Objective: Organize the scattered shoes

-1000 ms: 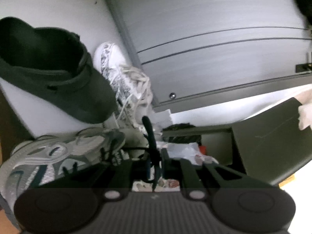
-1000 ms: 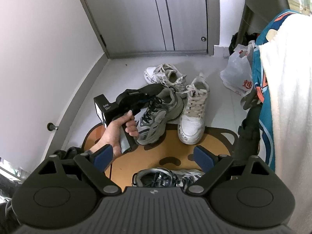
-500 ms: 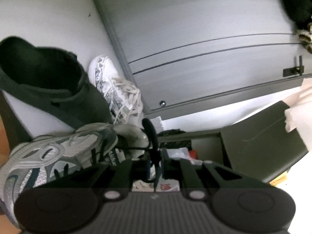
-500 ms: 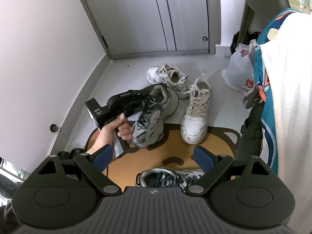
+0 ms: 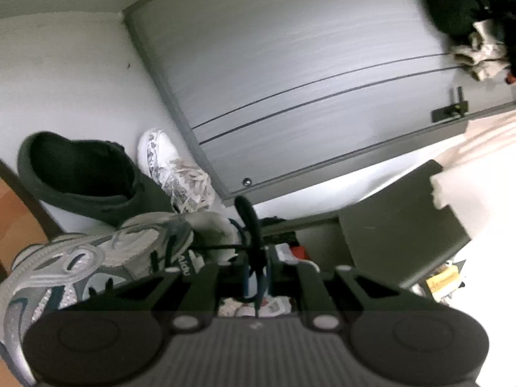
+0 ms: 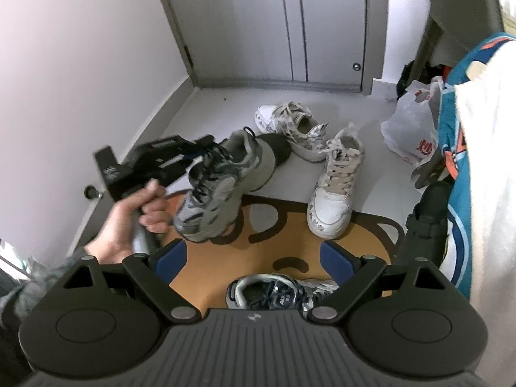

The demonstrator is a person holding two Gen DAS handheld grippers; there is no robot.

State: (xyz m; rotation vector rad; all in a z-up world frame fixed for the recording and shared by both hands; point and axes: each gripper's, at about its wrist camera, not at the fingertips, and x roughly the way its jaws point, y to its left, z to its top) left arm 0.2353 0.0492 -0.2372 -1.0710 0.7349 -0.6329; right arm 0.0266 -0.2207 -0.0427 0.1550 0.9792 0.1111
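Note:
My left gripper (image 5: pixel 254 274) is shut on the heel loop of a grey sneaker (image 5: pixel 80 267) and holds it in the air, toe tilted down over the mat; the same gripper (image 6: pixel 193 158) and sneaker (image 6: pixel 219 190) show in the right wrist view. My right gripper (image 6: pixel 251 258) is open and empty above the orange mat (image 6: pixel 258 258). The matching grey sneaker (image 6: pixel 274 293) lies on the mat just below it. A white sneaker (image 6: pixel 335 187) and a patterned white sneaker (image 6: pixel 290 129) lie on the grey floor. A black clog (image 5: pixel 84 174) lies behind the lifted sneaker.
Grey sliding doors (image 6: pixel 296 25) close off the back. A white plastic bag (image 6: pixel 409 129) sits at the right by a dark cabinet (image 5: pixel 396 222). A white wall (image 6: pixel 80 64) runs along the left. Blue and white cloth (image 6: pixel 477 161) hangs at the right.
My left gripper has lifted the grey sneaker off the floor and carried it left and nearer, tilting its toe down over the mat. The right gripper has stayed open and hardly moved.

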